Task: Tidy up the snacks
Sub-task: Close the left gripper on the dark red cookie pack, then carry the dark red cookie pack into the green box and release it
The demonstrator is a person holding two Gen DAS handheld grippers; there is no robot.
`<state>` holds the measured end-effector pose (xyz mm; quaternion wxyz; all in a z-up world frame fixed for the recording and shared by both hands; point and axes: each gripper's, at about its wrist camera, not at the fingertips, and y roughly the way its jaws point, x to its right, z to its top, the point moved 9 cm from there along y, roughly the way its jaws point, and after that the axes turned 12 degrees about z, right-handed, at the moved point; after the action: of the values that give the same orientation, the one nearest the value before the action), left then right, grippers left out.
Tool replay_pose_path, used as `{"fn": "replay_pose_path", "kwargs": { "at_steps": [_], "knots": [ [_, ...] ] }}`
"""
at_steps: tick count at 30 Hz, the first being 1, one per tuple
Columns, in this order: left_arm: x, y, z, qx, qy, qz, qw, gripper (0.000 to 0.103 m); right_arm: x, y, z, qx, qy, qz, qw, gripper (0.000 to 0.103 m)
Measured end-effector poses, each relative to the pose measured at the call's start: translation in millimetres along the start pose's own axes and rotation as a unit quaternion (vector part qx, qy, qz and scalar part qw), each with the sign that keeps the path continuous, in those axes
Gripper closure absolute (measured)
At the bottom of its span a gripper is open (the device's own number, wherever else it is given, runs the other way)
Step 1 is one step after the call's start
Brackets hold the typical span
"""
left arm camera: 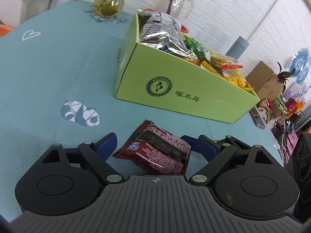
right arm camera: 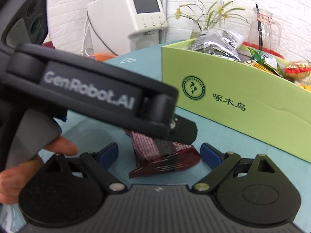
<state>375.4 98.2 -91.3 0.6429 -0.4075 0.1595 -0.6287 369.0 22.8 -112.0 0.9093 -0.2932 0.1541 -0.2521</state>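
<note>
Lying on the teal tablecloth, between the blue pads of both grippers, a dark red snack packet of glossy, crinkled foil with small white print; near the green box, not touching it, and outside it. Seen in the left wrist view from above, flat and whole, with a blue logo on one corner; left gripper spread wide, its pads apart from the wrapper on both sides, gripping nothing. Seen in the right wrist view partly covered by the black body of the left gripper, which crosses the picture with white letters on its side and a person's fingers on its grey handle; right gripper also wide open, pads clear of the packet. Shown only from the left: a panda print and a heart outline on the cloth, cardboard boxes far right. Shown only from the right: a white machine with a screen. Inside the matte card box: silver foil bags, green and yellow wrappers. Behind it: a glass vase with stems, a clear pitcher, a white brick wall.
</note>
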Motion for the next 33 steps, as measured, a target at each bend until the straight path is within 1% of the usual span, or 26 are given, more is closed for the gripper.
{"fn": "replay_pose_path", "kwargs": {
  "at_steps": [3, 4, 5, 7, 9, 10, 12, 13, 14, 16, 18, 19, 20, 22, 23, 25, 28, 31, 33],
  "knots": [
    [-6, -7, -3, 0.000, -0.014, 0.003, 0.9999, 0.024, -1, -4, -2, 0.006, -0.005, 0.000, 1.000, 0.018],
    [-10, -10, -4, 0.000, -0.025, 0.001, 0.9997, 0.024, 1, -5, -2, 0.011, -0.003, 0.000, 1.000, 0.024],
    [-13, -13, -5, 0.000, -0.037, -0.005, 0.9993, 0.024, 3, -7, -2, 0.016, -0.001, -0.002, 1.000, 0.034],
    [-16, -16, -9, -0.015, -0.057, -0.030, 0.9978, 0.027, 3, -10, -4, 0.019, -0.001, -0.007, 1.000, 0.039],
    [-12, -14, -12, -0.031, -0.064, -0.053, 0.9961, 0.030, 3, -10, -4, 0.019, -0.003, -0.008, 1.000, 0.040],
    [-10, -14, -12, -0.030, -0.059, -0.050, 0.9965, 0.029, 3, -10, -3, 0.020, -0.002, -0.007, 1.000, 0.040],
    [-5, -12, -11, -0.027, -0.048, -0.038, 0.9978, 0.029, 4, -11, -3, 0.019, 0.001, -0.004, 1.000, 0.039],
    [-2, -10, -11, -0.025, -0.044, -0.035, 0.9981, 0.029, 3, -11, -4, 0.018, -0.001, -0.002, 1.000, 0.035],
    [0, -9, -10, -0.023, -0.040, -0.034, 0.9983, 0.030, 3, -11, -4, 0.014, -0.001, -0.001, 1.000, 0.022],
    [3, -6, -9, -0.025, -0.036, -0.030, 0.9986, 0.033, 5, -8, -5, 0.002, 0.000, -0.005, 1.000, 0.011],
    [6, -5, -10, -0.026, -0.030, -0.027, 0.9989, 0.047, 5, -8, -4, 0.004, 0.002, 0.000, 1.000, 0.011],
    [6, -4, -10, -0.023, -0.025, -0.024, 0.9991, 0.051, 5, -10, -5, 0.008, 0.001, 0.004, 1.000, 0.016],
    [7, -3, -11, -0.024, -0.020, -0.021, 0.9993, 0.070, 4, -12, -5, 0.014, -0.002, 0.007, 1.000, 0.027],
    [9, -3, -12, -0.026, -0.016, -0.022, 0.9993, 0.080, 0, -16, -7, 0.014, -0.001, 0.002, 1.000, 0.030],
    [10, -6, -11, -0.022, -0.017, -0.024, 0.9993, 0.089, -3, -20, -7, 0.013, -0.007, -0.002, 1.000, 0.032],
    [16, -19, -2, -0.013, -0.024, -0.048, 0.9985, 0.089, -8, -32, 4, 0.038, -0.011, -0.012, 0.999, 0.032],
    [34, -41, 33, 0.015, -0.021, -0.081, 0.9964, 0.089, -7, -61, 32, 0.081, -0.031, -0.030, 0.996, 0.031],
    [59, -50, 76, 0.049, 0.004, -0.087, 0.9950, 0.086, 6, -77, 71, 0.108, -0.062, -0.054, 0.991, 0.029],
    [76, -41, 106, 0.068, 0.024, -0.083, 0.9939, 0.084, 26, -77, 95, 0.115, -0.072, -0.068, 0.988, 0.029]
  ]
}}
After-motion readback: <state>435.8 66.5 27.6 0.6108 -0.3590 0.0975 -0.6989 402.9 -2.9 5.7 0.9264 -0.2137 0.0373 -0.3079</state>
